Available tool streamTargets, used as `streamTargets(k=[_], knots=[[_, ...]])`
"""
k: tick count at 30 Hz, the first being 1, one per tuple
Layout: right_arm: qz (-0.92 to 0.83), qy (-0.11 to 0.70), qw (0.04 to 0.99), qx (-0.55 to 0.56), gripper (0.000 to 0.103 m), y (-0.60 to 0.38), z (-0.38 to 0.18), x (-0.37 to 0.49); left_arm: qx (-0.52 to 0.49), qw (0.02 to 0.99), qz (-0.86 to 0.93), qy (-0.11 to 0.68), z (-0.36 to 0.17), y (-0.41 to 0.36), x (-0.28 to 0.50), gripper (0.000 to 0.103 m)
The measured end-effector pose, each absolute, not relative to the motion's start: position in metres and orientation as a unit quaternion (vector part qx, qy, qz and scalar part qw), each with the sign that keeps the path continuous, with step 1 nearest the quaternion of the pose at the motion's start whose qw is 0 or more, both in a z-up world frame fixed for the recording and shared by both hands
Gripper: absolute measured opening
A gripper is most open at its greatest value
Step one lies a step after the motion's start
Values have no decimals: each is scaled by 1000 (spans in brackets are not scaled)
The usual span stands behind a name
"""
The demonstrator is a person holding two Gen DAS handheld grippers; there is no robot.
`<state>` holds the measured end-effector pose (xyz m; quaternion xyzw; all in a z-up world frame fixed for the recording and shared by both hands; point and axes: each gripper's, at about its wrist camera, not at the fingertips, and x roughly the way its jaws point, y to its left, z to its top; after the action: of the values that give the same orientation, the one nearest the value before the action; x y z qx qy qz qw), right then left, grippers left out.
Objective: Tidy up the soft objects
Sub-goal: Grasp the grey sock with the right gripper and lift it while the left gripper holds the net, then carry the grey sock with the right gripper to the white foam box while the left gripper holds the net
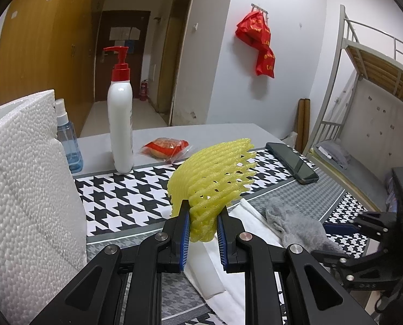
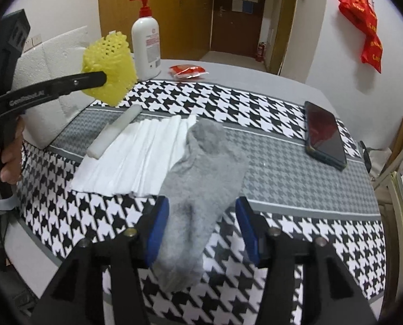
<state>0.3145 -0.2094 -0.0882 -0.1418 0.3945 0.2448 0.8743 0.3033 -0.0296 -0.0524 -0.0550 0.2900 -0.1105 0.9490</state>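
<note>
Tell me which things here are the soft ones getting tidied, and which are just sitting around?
Soft ones: yellow foam net, held in the left gripper; grey sock; white cloth.
Just lying about: lotion bottle, phone, red snack packet, blue spray bottle.

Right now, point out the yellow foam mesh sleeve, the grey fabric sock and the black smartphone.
yellow foam mesh sleeve [image 1: 215,173]: left wrist view, middle of the netting.
grey fabric sock [image 2: 201,178]: right wrist view, mid-foot.
black smartphone [image 2: 324,135]: right wrist view, centre of the screen.
</note>
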Motion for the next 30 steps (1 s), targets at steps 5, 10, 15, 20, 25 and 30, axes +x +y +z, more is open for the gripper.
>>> streamTargets(k=[5,10,15,20,25,30], knots=[[244,412,866,-146,56,-204,-101,331,-53,949,-111,291,-53,-30,304,19],[251,416,864,-132,47,-204,-103,337,-51,949,-112,290,-53,-31,303,19],[247,417,869,-103,11,-214,-98,337,-50,950,-115,287,-52,-32,302,19],[243,401,880,-69,10,-227,-80,331,-49,950,-117,285,-50,-33,299,19],[244,379,891,-57,10,-232,-59,320,-48,951,-124,278,-47,-36,295,19],[248,358,899,-55,10,-229,-49,310,-46,952,-137,271,-41,-42,289,19]])
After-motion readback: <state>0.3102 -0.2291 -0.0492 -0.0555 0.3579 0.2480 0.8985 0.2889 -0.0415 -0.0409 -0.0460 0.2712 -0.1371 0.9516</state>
